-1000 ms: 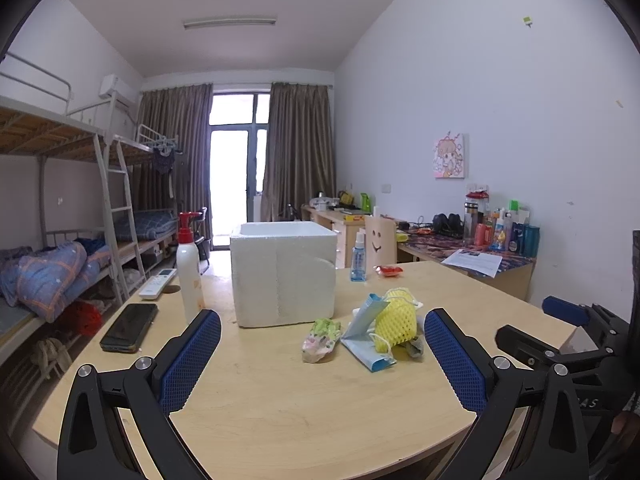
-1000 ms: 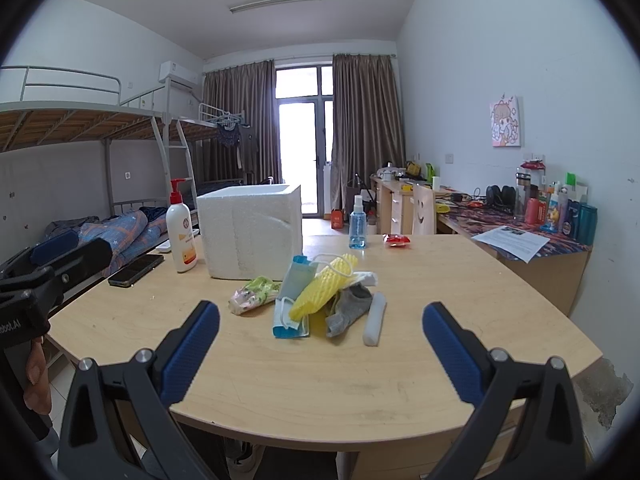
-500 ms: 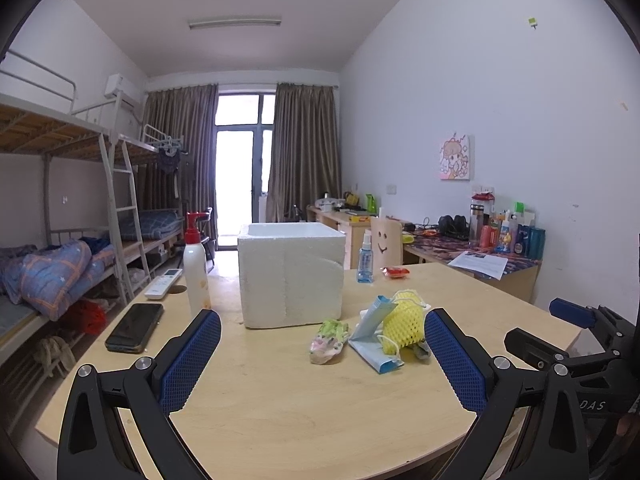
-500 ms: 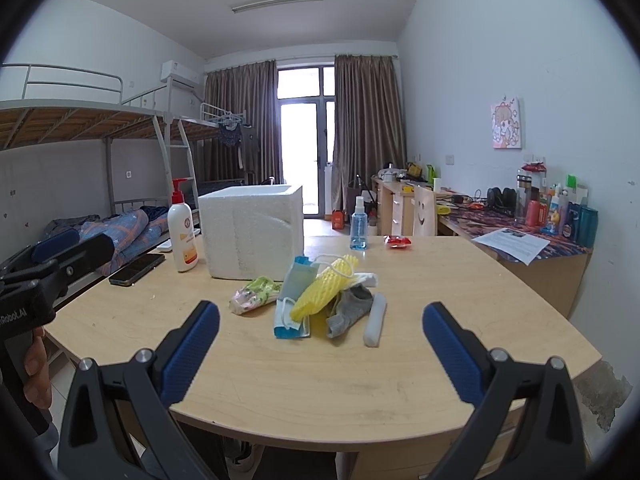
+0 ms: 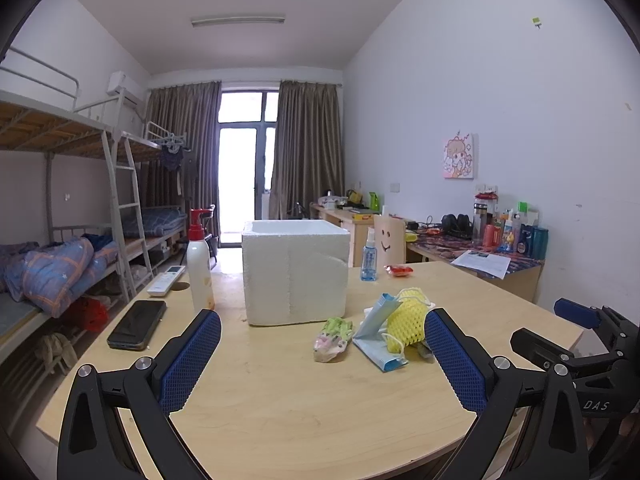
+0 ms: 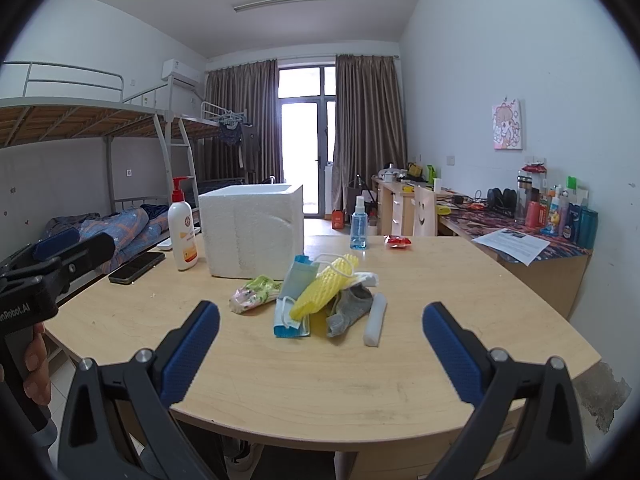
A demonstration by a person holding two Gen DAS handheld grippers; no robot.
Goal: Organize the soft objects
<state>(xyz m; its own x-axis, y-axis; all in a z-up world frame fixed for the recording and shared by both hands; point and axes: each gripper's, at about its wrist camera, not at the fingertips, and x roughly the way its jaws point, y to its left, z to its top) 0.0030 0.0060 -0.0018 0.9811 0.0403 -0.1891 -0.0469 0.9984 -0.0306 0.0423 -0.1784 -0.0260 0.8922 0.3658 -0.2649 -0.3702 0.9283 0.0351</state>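
A heap of soft things lies mid-table: a yellow foam net [image 6: 323,287] [image 5: 407,320], blue face masks [image 6: 294,300] [image 5: 378,334], a grey sock [image 6: 349,310], a white foam stick [image 6: 376,319] and a green-pink pouch [image 6: 254,294] [image 5: 333,336]. Behind them stands an open white foam box [image 5: 295,270] [image 6: 253,232]. My left gripper [image 5: 322,360] is open, above the near table edge, short of the pouch. My right gripper [image 6: 320,354] is open too, nothing between its fingers, in front of the heap.
On the wooden table [image 6: 304,376]: a lotion pump bottle [image 5: 199,266] [image 6: 182,232], a black phone [image 5: 137,325], a remote [image 5: 166,280], a blue spray bottle [image 6: 358,224] and a red packet [image 6: 397,241]. Bunk beds stand left, cluttered desks right. A hand [image 6: 34,368] holds the left gripper.
The left wrist view has dropped and pulled back slightly, so the box and heap sit lower in it. The right gripper has hardly moved. Both grippers stay open.
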